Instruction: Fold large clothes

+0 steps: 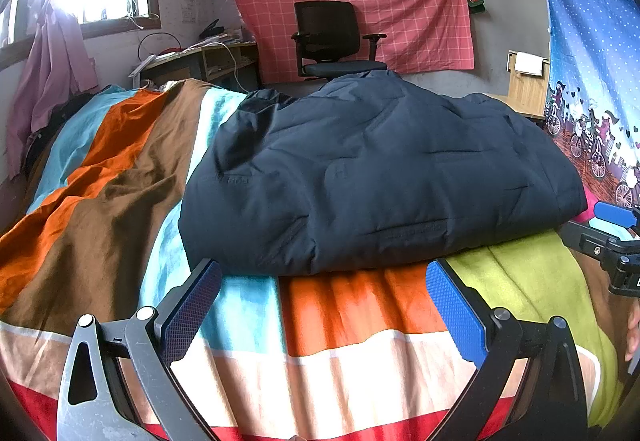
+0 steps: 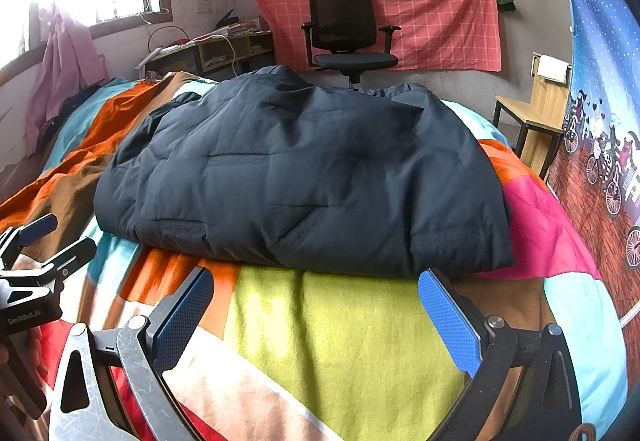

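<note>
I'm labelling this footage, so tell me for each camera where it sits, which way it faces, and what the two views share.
Left wrist: on the left gripper, low over the striped bedspread, facing the navy jacket; the right gripper shows at the right edge.
Right wrist: on the right gripper, same heading; the left gripper shows at the left edge.
Shared: the jacket, the bedspread, the office chair, the pink cloth.

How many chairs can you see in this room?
2. A black office chair stands against the pink checked cloth on the far wall; a wooden chair sits right of the bed. Others may be hidden.
</note>
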`<state>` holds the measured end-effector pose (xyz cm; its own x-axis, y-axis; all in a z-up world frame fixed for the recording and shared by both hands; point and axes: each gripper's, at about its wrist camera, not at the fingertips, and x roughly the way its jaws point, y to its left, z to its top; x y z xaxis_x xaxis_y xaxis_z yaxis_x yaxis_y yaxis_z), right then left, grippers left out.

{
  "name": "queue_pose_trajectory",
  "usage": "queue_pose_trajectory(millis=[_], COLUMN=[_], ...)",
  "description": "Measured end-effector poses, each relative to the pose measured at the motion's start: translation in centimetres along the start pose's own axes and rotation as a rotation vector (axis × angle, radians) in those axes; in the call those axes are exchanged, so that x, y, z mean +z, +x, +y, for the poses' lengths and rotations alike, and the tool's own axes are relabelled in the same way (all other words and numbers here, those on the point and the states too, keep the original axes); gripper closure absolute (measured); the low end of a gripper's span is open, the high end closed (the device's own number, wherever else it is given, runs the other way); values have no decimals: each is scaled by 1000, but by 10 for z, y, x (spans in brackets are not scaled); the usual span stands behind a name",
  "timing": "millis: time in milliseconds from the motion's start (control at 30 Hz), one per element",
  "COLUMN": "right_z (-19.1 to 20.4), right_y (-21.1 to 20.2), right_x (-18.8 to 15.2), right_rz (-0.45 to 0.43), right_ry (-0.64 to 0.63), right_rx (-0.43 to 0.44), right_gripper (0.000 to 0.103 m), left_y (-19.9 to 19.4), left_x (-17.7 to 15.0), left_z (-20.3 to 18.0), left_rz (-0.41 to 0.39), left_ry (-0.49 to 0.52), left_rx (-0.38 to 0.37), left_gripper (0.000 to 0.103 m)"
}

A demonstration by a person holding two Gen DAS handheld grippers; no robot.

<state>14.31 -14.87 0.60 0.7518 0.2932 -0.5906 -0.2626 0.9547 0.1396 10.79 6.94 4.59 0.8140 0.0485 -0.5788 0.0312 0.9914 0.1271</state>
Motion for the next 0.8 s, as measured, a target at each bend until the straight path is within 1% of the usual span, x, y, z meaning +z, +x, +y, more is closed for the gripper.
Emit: queue_pose_trajectory(millis=[800], right_z=[-1], right_y=[0], right_x=[0], right_rz=[1], right_ry=[2], right_rx=[1], right_gripper=[0], left_y=[2], left_x=[1], left_z=[-1], left_rz=[9], left_ry=[-2], left_rx=[-1], left_gripper=[3])
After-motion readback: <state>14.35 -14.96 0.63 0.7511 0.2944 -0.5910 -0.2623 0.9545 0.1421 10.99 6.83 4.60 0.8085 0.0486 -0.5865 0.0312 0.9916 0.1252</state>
